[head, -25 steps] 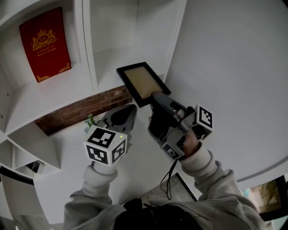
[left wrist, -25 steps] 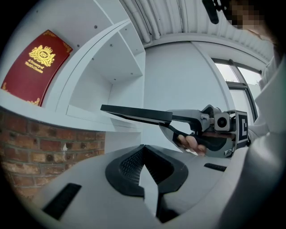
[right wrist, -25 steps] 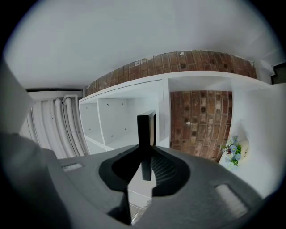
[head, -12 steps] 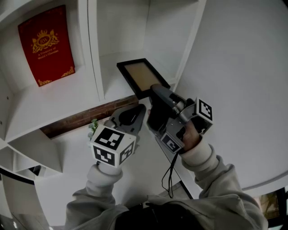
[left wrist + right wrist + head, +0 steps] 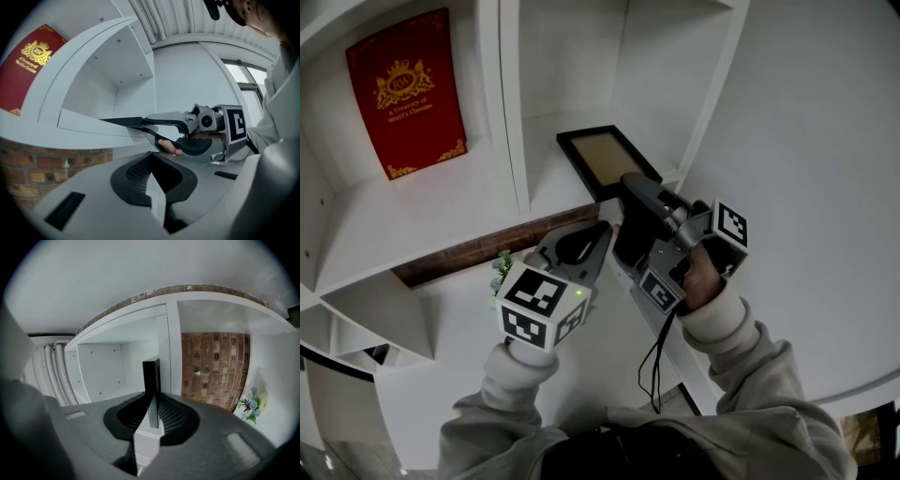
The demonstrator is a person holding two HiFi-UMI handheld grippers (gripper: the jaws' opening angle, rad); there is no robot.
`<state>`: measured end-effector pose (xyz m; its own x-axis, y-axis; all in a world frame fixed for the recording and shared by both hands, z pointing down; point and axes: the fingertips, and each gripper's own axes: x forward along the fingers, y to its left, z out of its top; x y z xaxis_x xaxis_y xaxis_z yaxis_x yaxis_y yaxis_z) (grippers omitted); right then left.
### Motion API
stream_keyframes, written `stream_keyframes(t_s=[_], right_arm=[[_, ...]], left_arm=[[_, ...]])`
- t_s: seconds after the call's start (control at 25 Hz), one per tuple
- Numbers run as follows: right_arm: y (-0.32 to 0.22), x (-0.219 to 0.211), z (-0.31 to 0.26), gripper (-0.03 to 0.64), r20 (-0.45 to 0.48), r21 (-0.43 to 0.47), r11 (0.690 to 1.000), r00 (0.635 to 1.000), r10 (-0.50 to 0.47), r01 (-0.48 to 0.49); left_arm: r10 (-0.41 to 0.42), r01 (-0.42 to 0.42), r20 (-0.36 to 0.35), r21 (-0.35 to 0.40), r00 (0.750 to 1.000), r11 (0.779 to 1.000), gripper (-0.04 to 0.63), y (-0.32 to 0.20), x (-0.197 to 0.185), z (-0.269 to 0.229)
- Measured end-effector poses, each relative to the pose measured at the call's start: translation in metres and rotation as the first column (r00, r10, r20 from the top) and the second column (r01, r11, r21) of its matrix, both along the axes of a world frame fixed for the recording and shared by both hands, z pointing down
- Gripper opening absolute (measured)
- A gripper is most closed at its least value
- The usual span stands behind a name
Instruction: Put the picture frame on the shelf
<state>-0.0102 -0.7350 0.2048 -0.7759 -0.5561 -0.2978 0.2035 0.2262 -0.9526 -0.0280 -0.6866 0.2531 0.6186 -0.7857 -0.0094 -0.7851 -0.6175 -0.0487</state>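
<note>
The picture frame [image 5: 605, 159], black with a tan inside, is held nearly level over the board of the white shelf's [image 5: 534, 141] middle compartment. My right gripper [image 5: 628, 190] is shut on its near edge. In the right gripper view the frame's edge [image 5: 151, 376] stands between the pads of the right gripper [image 5: 151, 413]. In the left gripper view the frame [image 5: 122, 122] hangs close over the board; contact cannot be told. My left gripper [image 5: 586, 239] hovers just left of the right one, its jaws [image 5: 152, 187] shut and holding nothing.
A red book [image 5: 411, 89] leans in the compartment to the left. Below the shelf board runs a brick wall [image 5: 478, 248], with a small flowering plant [image 5: 502, 267] against it. A white wall [image 5: 806, 141] bounds the shelf on the right.
My left gripper has drifted right, closer to the right gripper. The frame stays gripped at the mouth of the same compartment; the view itself has shifted a little.
</note>
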Motion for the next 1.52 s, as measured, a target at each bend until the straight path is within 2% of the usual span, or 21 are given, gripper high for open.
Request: stream_keyframes(t_s=[0.32,0.44,0.76,1.0,1.36,1.4,1.44,1.52], right_arm=[[-0.003,0.001,-0.005,0.075,-0.013,0.052,0.998,0.999,0.036,-0.035],[-0.013,-0.011,-0.016,0.171,-0.021,0.08,0.996,0.999,0.04,-0.039],[-0.015,-0.011,-0.014,0.207,-0.031,0.076,0.996,0.999,0.041,-0.038],[0.009,-0.001,-0.008,0.207,-0.069,0.168,0.984,0.995,0.076,-0.063],[0.075,-0.002,0.028,0.195,-0.097,0.255,0.966,0.994,0.054,-0.027],[0.079,-0.002,0.031,0.187,-0.108,0.263,0.964,0.992,0.061,-0.03],[0.085,0.0,0.036,0.138,-0.123,0.269,0.962,0.99,0.073,-0.038],[0.098,0.005,0.047,0.083,-0.157,0.279,0.959,0.982,0.103,-0.056]], left_arm=[[-0.002,0.002,0.021,0.01,1.0,1.0,0.003,0.003,-0.002,0.002],[-0.014,0.014,0.008,-0.001,1.0,1.0,0.003,-0.006,-0.016,-0.001],[-0.052,0.052,-0.005,-0.008,0.999,0.999,0.003,-0.006,-0.026,0.001],[-0.079,0.078,-0.019,-0.017,0.997,0.997,0.003,0.01,-0.03,0.011],[-0.089,0.087,-0.042,-0.037,0.995,0.996,0.003,0.063,-0.025,0.041],[-0.091,0.089,-0.048,-0.047,0.995,0.995,0.005,0.067,-0.025,0.044],[-0.093,0.089,-0.055,-0.058,0.994,0.994,0.005,0.072,-0.024,0.049],[-0.091,0.086,-0.068,-0.073,0.994,0.994,0.005,0.085,-0.02,0.058]])
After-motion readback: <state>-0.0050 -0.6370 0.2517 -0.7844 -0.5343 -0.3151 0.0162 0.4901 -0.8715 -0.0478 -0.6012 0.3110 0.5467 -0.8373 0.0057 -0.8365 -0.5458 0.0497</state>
